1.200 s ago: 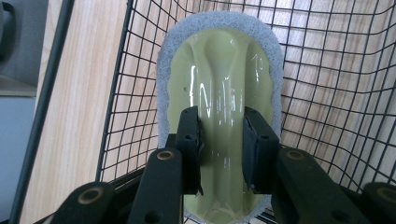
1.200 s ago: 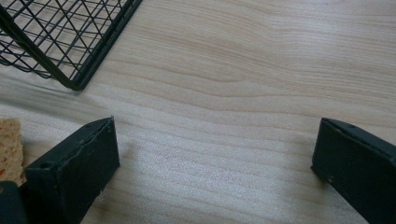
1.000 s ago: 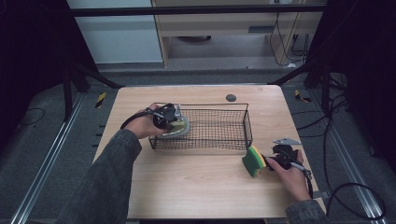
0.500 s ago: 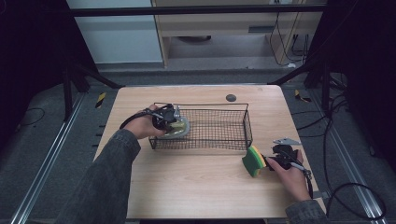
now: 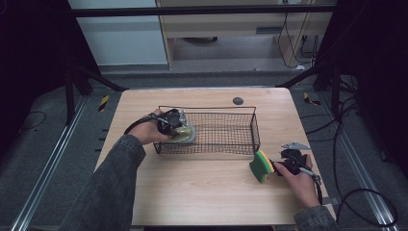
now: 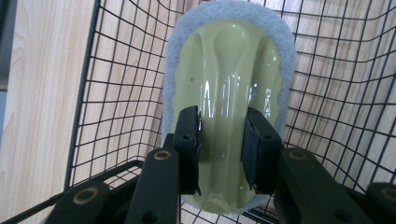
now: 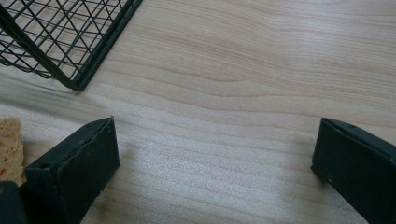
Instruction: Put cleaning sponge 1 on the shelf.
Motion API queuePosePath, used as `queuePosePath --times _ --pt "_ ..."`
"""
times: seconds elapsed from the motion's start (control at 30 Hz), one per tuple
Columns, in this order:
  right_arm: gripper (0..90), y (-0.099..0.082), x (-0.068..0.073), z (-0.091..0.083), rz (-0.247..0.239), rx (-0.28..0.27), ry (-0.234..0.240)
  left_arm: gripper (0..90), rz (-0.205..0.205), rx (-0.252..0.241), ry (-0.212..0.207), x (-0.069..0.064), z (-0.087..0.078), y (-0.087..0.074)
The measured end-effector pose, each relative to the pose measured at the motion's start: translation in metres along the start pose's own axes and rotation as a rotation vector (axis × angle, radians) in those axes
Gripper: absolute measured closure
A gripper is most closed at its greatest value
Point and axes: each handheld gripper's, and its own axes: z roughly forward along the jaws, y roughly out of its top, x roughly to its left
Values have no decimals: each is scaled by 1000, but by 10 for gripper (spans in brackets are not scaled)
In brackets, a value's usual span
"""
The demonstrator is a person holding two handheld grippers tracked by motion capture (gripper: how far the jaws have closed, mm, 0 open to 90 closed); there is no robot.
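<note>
Pale-green scrubber (image 6: 232, 93) in left tongs (image 6: 219, 149) runs lengthwise away, inside basket (image 6: 84, 116).

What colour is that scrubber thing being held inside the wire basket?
Pale yellow-green top with a light blue-grey fuzzy rim on the scrubber; the left gripper view shows it best.

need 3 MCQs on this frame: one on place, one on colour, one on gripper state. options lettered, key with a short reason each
1. Where is the scrubber with the pale green handle?
A. inside the wire basket
B. on the bare table
C. on the floor

2. What colours is the sponge?
A. red and white
B. green and yellow
C. all black

3. How is the right gripper?
A. shut on the sponge
B. shut on the basket rim
C. open, holding nothing

Key: 1 A, mesh lies under and around it. 2 B, both layers show in the high view. 3 C, its fingers stand wide apart over bare wood.
</note>
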Motion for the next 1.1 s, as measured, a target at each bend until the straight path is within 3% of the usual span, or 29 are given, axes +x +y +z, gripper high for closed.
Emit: queuePosePath --times 0.43,0.77,1.0,1.1 --pt "8 0 0 0 2 -2 1 645 -17 -15 11 0 0 -4" --pt "8 0 0 0 -1 -3 0 596 -23 -86 25 -4 -21 -5" --pt "8 0 0 0 2 -3 0 480 -32 -80 52 -7 -31 -4" --pt "8 0 0 0 2 -2 1 360 -54 -81 55 -8 -32 -4"
